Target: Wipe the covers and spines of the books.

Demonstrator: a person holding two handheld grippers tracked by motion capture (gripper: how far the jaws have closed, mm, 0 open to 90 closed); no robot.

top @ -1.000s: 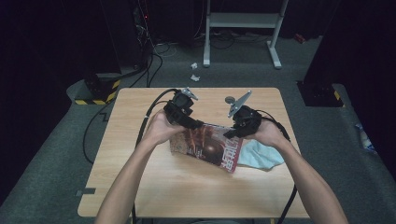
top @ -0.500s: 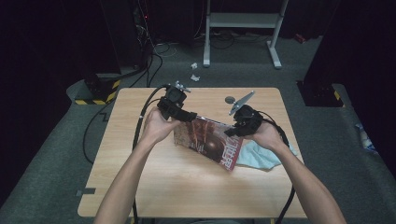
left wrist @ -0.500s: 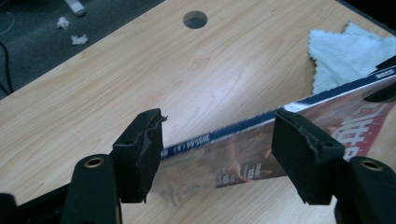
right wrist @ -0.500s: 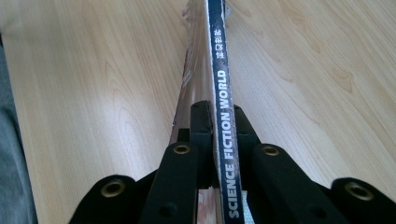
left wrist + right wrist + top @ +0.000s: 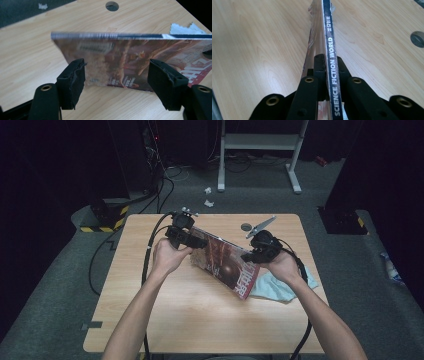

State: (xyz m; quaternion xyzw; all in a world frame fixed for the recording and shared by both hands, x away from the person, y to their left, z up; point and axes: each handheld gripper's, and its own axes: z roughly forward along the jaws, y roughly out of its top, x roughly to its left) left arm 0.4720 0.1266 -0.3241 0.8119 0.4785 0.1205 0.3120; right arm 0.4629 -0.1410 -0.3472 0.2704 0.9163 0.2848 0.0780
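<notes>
A magazine (image 5: 225,262) with a reddish cover stands tilted on its long edge in the middle of the wooden table (image 5: 200,320). Its dark spine (image 5: 329,32) reads SCIENCE FICTION WORLD and faces up. My right gripper (image 5: 248,257) is shut on the spine end, and its jaws (image 5: 328,65) pinch the magazine from both sides. At the magazine's other end, my left gripper (image 5: 196,242) is open. Its jaws have just been opening, and the pads (image 5: 73,80) stand wide apart on either side of the cover (image 5: 130,57) without pressing on it.
A light blue cloth (image 5: 280,287) lies on the table under the right hand, with its corner (image 5: 185,28) behind the magazine. A round hole (image 5: 246,226) sits near the table's far edge. Cables trail from both grippers off the table. A metal stand (image 5: 260,142) is on the floor beyond.
The left gripper has drawn back slightly toward the far left and its jaws stand wider. The magazine has tipped up more onto its edge. The right gripper has kept its place.
</notes>
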